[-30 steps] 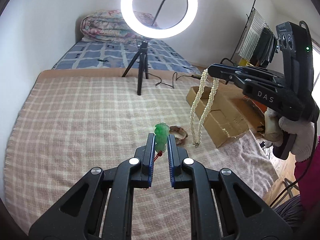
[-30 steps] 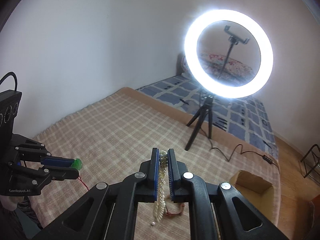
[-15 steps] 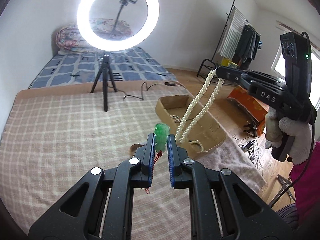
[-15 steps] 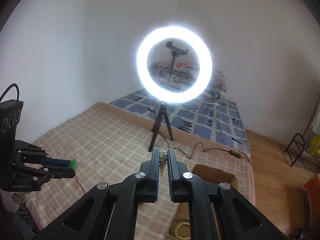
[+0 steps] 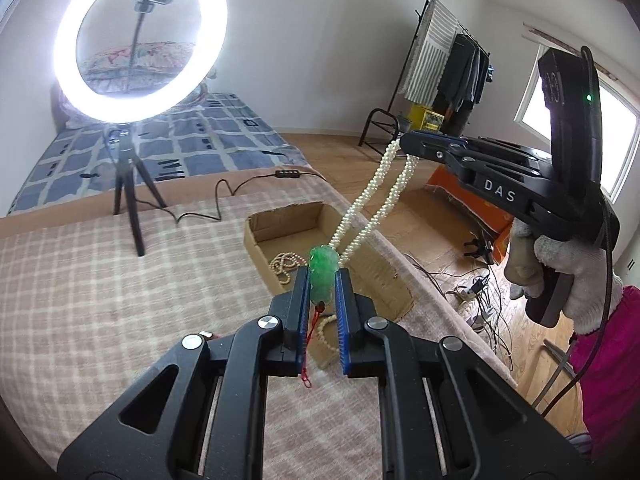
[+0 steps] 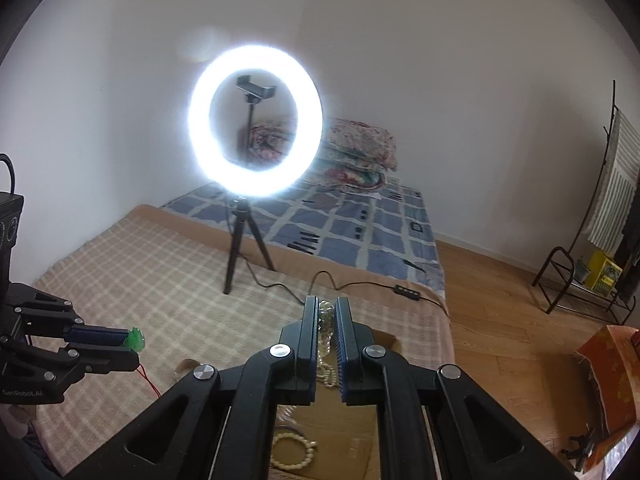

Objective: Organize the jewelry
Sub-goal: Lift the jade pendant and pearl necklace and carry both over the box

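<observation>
Left wrist view. Left gripper (image 5: 323, 276): jaws narrow, clamped on a green pendant (image 5: 323, 270) held at the fingertips; a red cord (image 5: 313, 340) dangles from the pendant between the fingers. Right gripper (image 5: 406, 145): enters from the right, carried by a gloved hand (image 5: 560, 276) with a pink sleeve (image 5: 608, 368) below; its tips pinch a pearl necklace (image 5: 372, 208), whose two strands slant down and left, passing behind the pendant toward the box (image 5: 280, 224). Box: open cardboard, lying on the checked blanket (image 5: 100, 300) near its right edge; a bead string (image 5: 282, 266) lies inside. Ring light (image 5: 140, 40): lit, on a tripod (image 5: 128, 192) standing on the blanket, cable trailing right. Clothes rack (image 5: 448, 64): against the far wall, well apart from the bed.

Right wrist view. Right gripper (image 6: 327, 316): jaws narrow, closed on the necklace (image 6: 326, 344), which hangs down between the fingers over the box (image 6: 340, 444). Bead bracelet (image 6: 292, 450): inside the box, below the gripper. Left gripper (image 6: 130, 342): at the left edge, above the blanket (image 6: 160, 280), with the pendant (image 6: 135, 338) at its tips and the cord (image 6: 150, 380) hanging below. Ring light (image 6: 256, 120): straight ahead, with folded quilts (image 6: 356, 152) behind it on a blue checked mattress (image 6: 360, 224).
</observation>
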